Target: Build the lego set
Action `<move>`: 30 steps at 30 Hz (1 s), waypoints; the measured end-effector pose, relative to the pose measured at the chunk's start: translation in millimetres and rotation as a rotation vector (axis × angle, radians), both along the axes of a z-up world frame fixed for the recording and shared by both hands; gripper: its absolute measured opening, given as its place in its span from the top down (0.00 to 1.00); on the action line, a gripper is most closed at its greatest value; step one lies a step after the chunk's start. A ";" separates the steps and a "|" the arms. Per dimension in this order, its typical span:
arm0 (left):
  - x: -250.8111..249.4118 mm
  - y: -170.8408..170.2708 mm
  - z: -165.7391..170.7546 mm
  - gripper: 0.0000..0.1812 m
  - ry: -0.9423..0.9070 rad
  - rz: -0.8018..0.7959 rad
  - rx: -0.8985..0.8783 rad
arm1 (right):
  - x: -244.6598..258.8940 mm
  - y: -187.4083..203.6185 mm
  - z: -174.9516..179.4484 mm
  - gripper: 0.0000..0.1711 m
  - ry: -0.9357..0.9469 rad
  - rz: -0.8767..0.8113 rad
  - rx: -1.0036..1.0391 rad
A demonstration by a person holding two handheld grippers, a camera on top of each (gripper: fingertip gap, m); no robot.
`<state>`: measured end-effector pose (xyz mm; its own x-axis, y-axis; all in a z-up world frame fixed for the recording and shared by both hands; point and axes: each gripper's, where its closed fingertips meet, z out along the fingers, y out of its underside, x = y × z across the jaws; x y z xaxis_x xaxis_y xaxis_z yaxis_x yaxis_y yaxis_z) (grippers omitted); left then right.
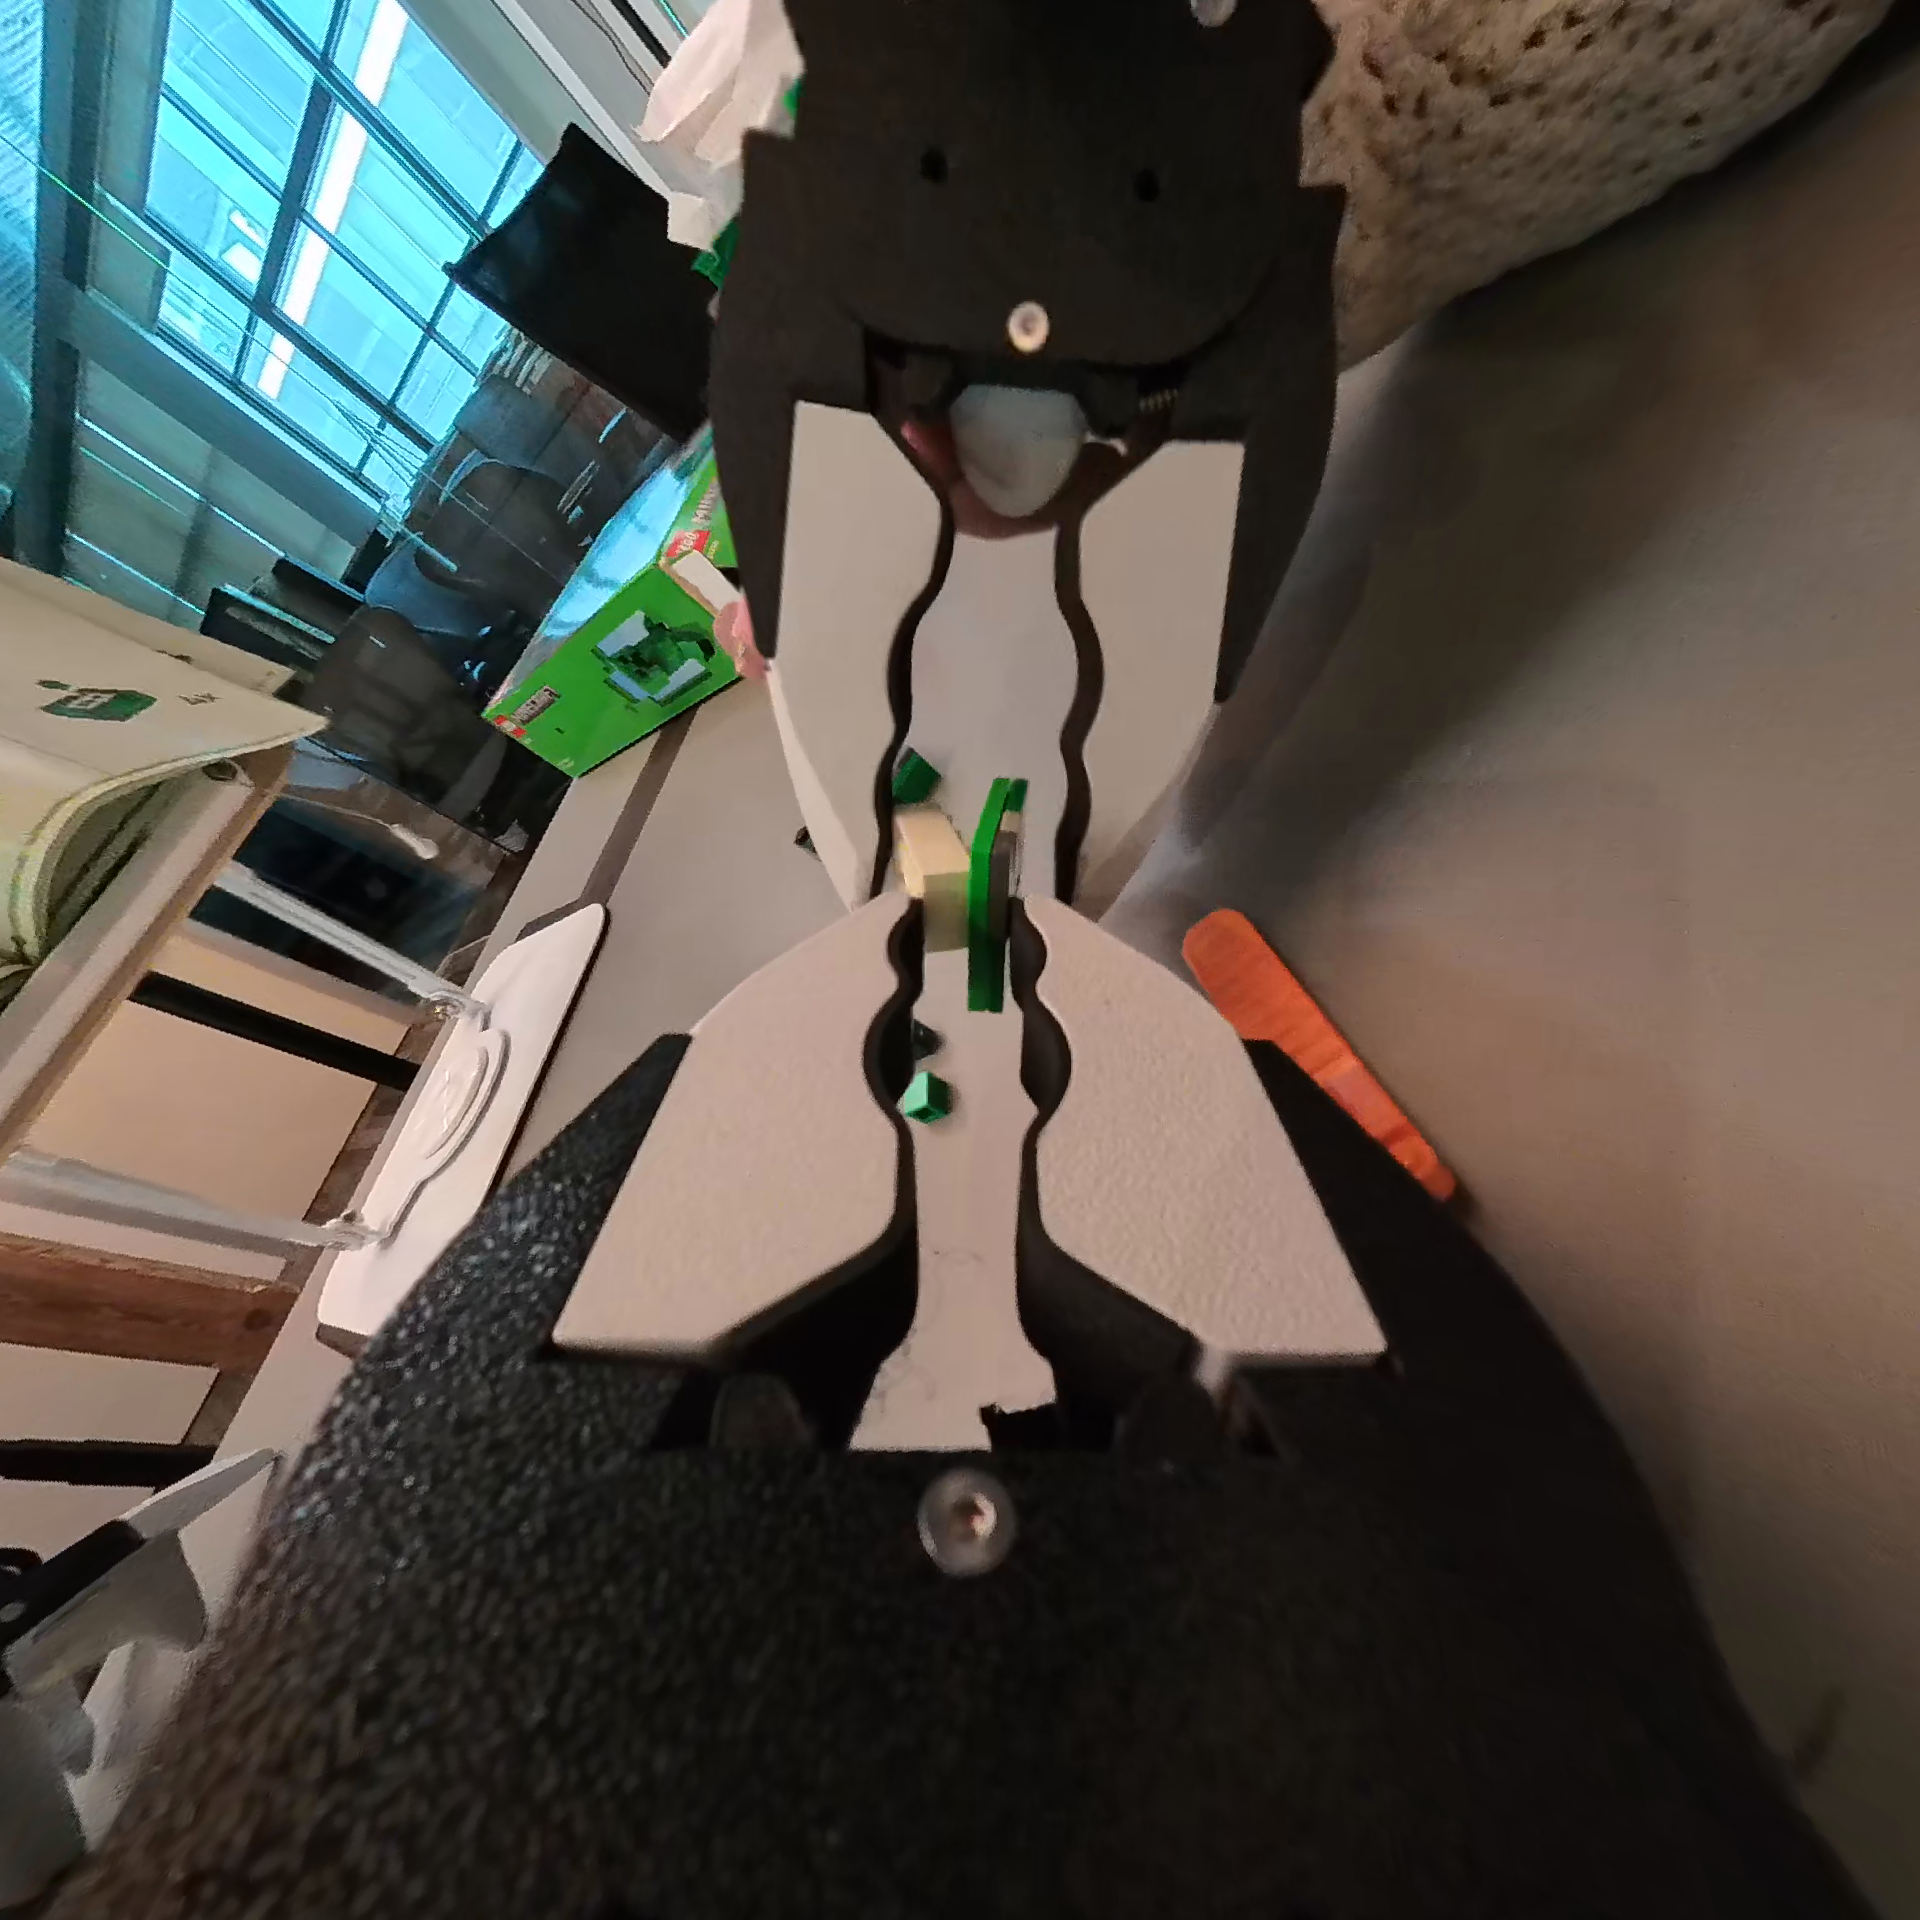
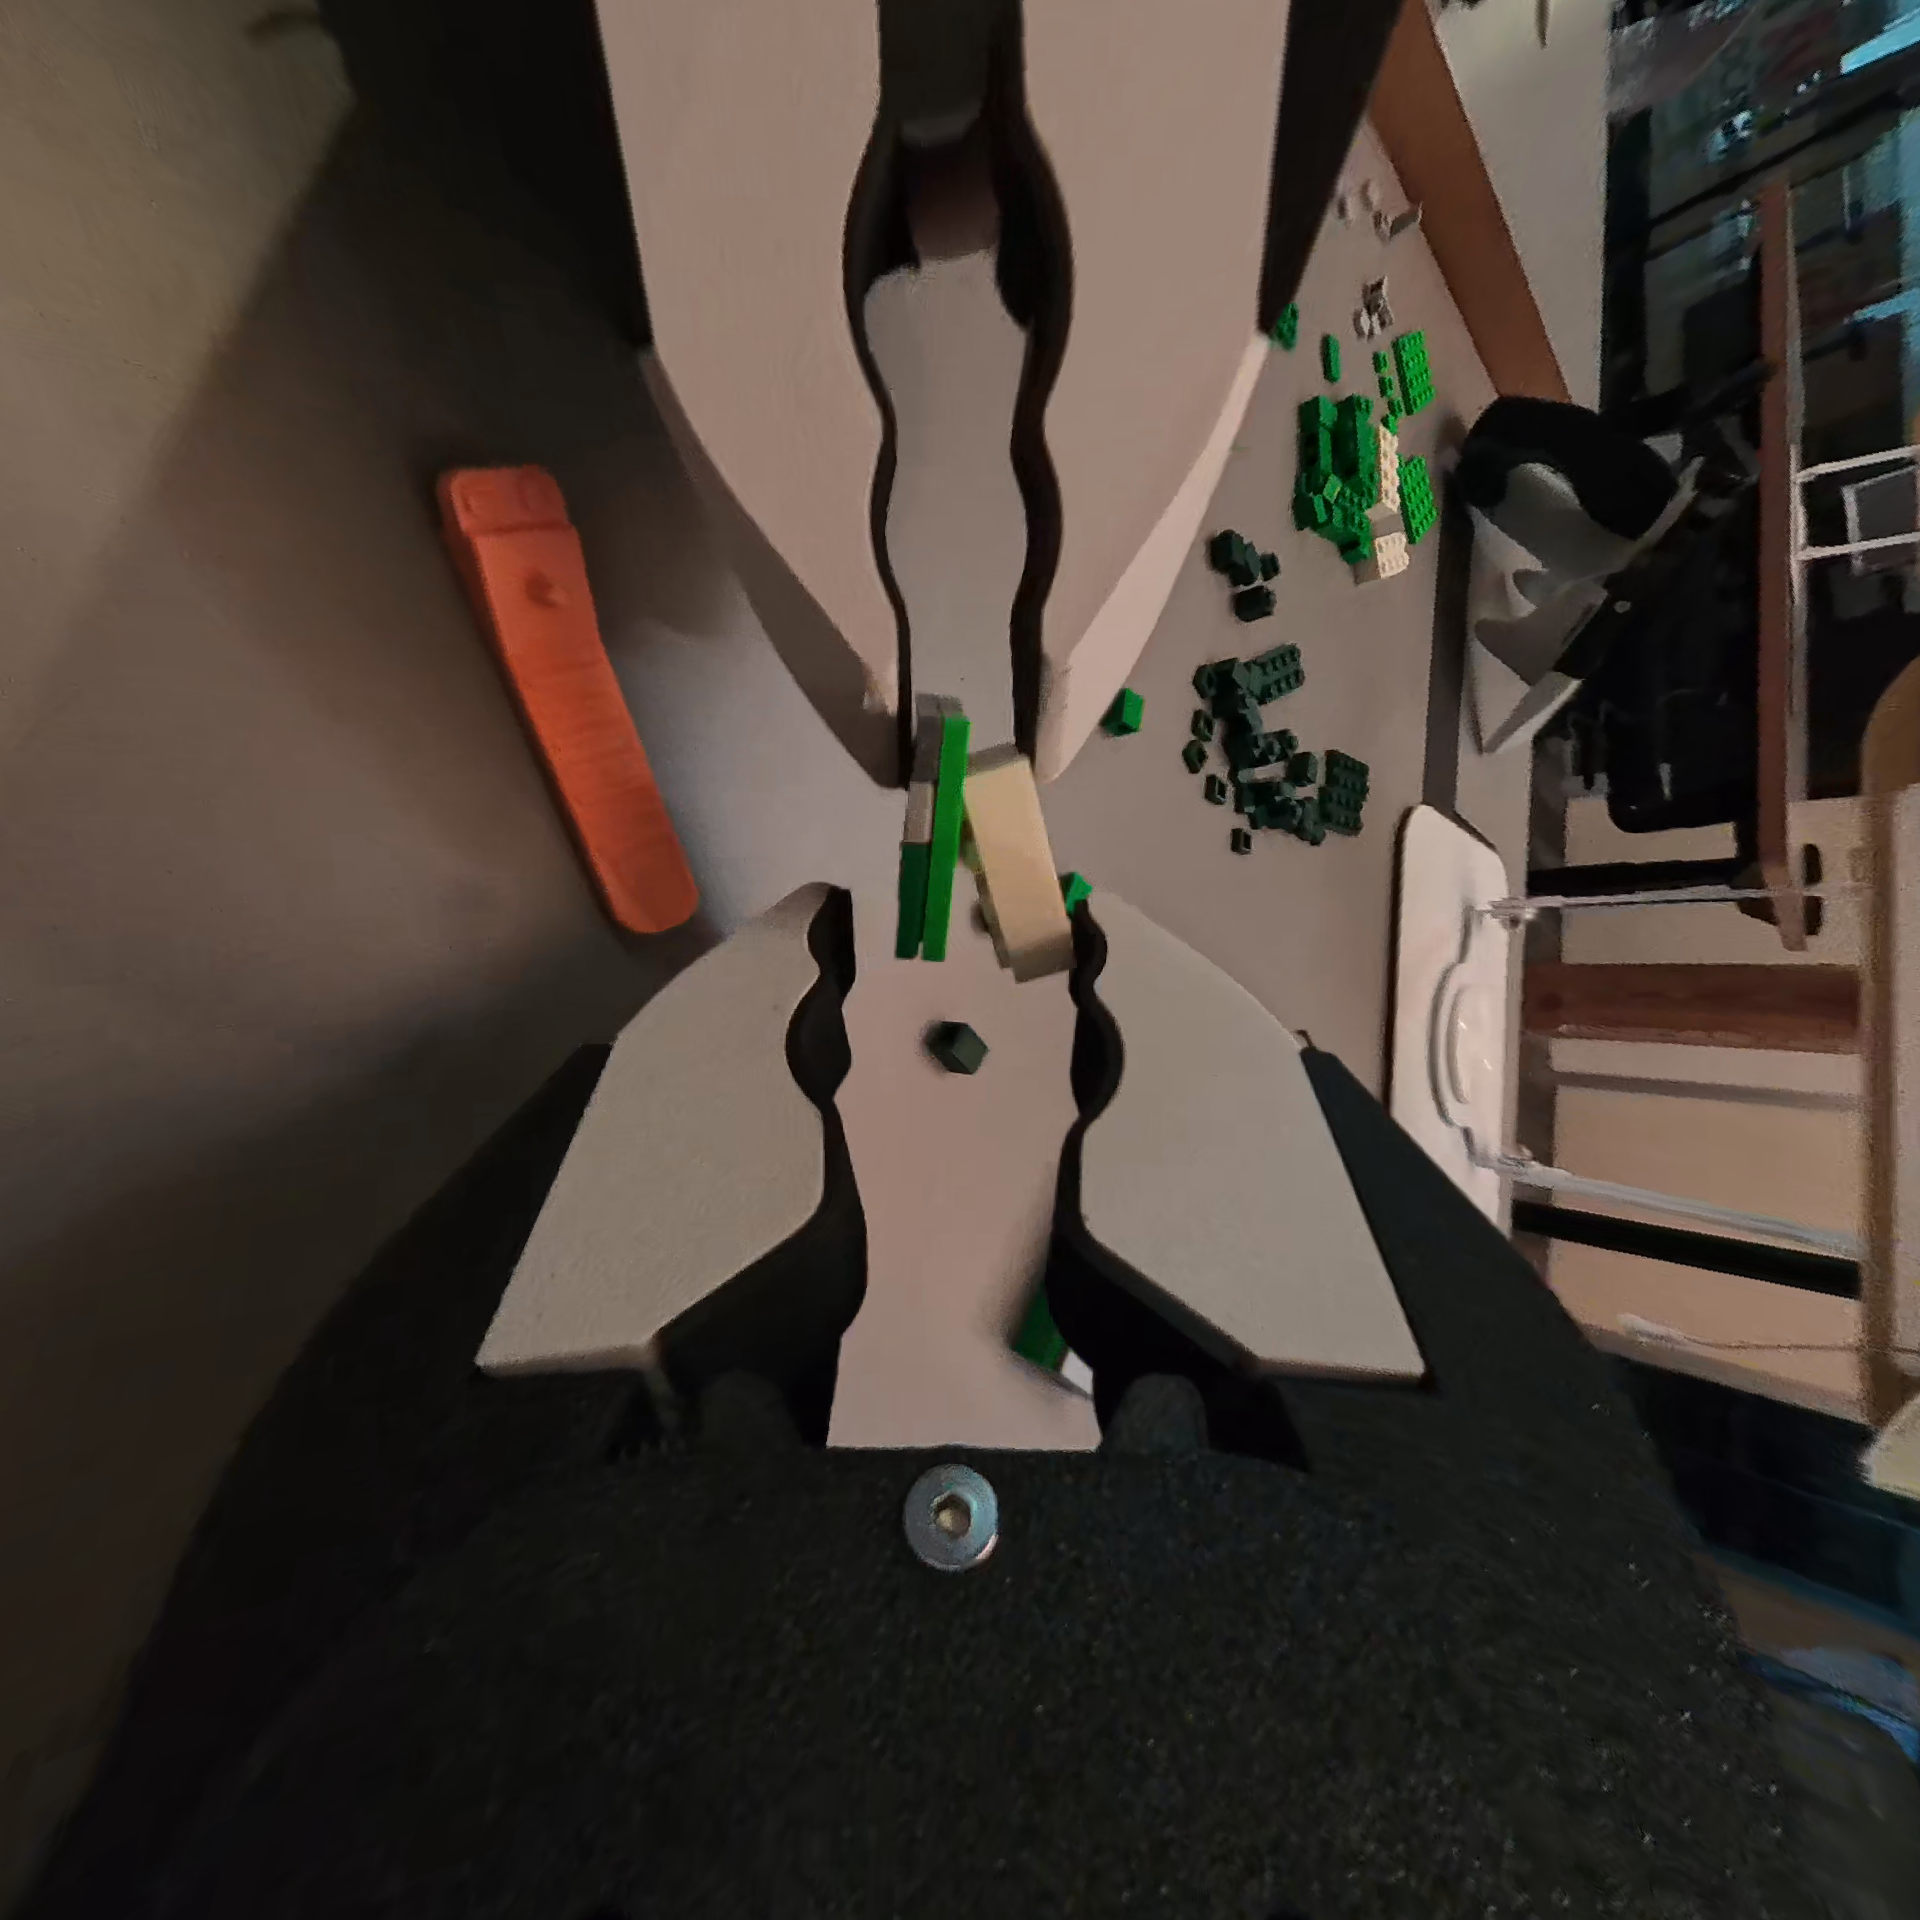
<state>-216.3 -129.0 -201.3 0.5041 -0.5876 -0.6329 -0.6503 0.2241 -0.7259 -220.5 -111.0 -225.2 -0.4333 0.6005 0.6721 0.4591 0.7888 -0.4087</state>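
Office workspace, grey desk by glazed wall.
Large gridded windows [image 1: 260,260], dark office chairs [image 1: 416,665] and a wooden shelf unit [image 2: 1787,582] are seen around the desk [image 1: 1558,935].

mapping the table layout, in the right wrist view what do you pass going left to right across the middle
orange tool → green plate → cream brick → dark green bricks → white tray

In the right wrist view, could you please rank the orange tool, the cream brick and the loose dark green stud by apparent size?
1. orange tool, largest.
2. cream brick, though it is held off the table, nearer the camera.
3. dark green stud, smallest.
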 end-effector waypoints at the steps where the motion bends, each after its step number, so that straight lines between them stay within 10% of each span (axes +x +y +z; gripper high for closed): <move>1: 0.1 -0.4 0.4 0.92 -0.008 -0.004 -0.004 | -0.1 0.0 -0.3 0.77 0.003 0.003 0.009; 30: 5.3 -0.7 -3.1 0.90 0.027 -0.007 0.031 | 4.0 2.1 -1.0 0.89 -0.009 -0.089 0.156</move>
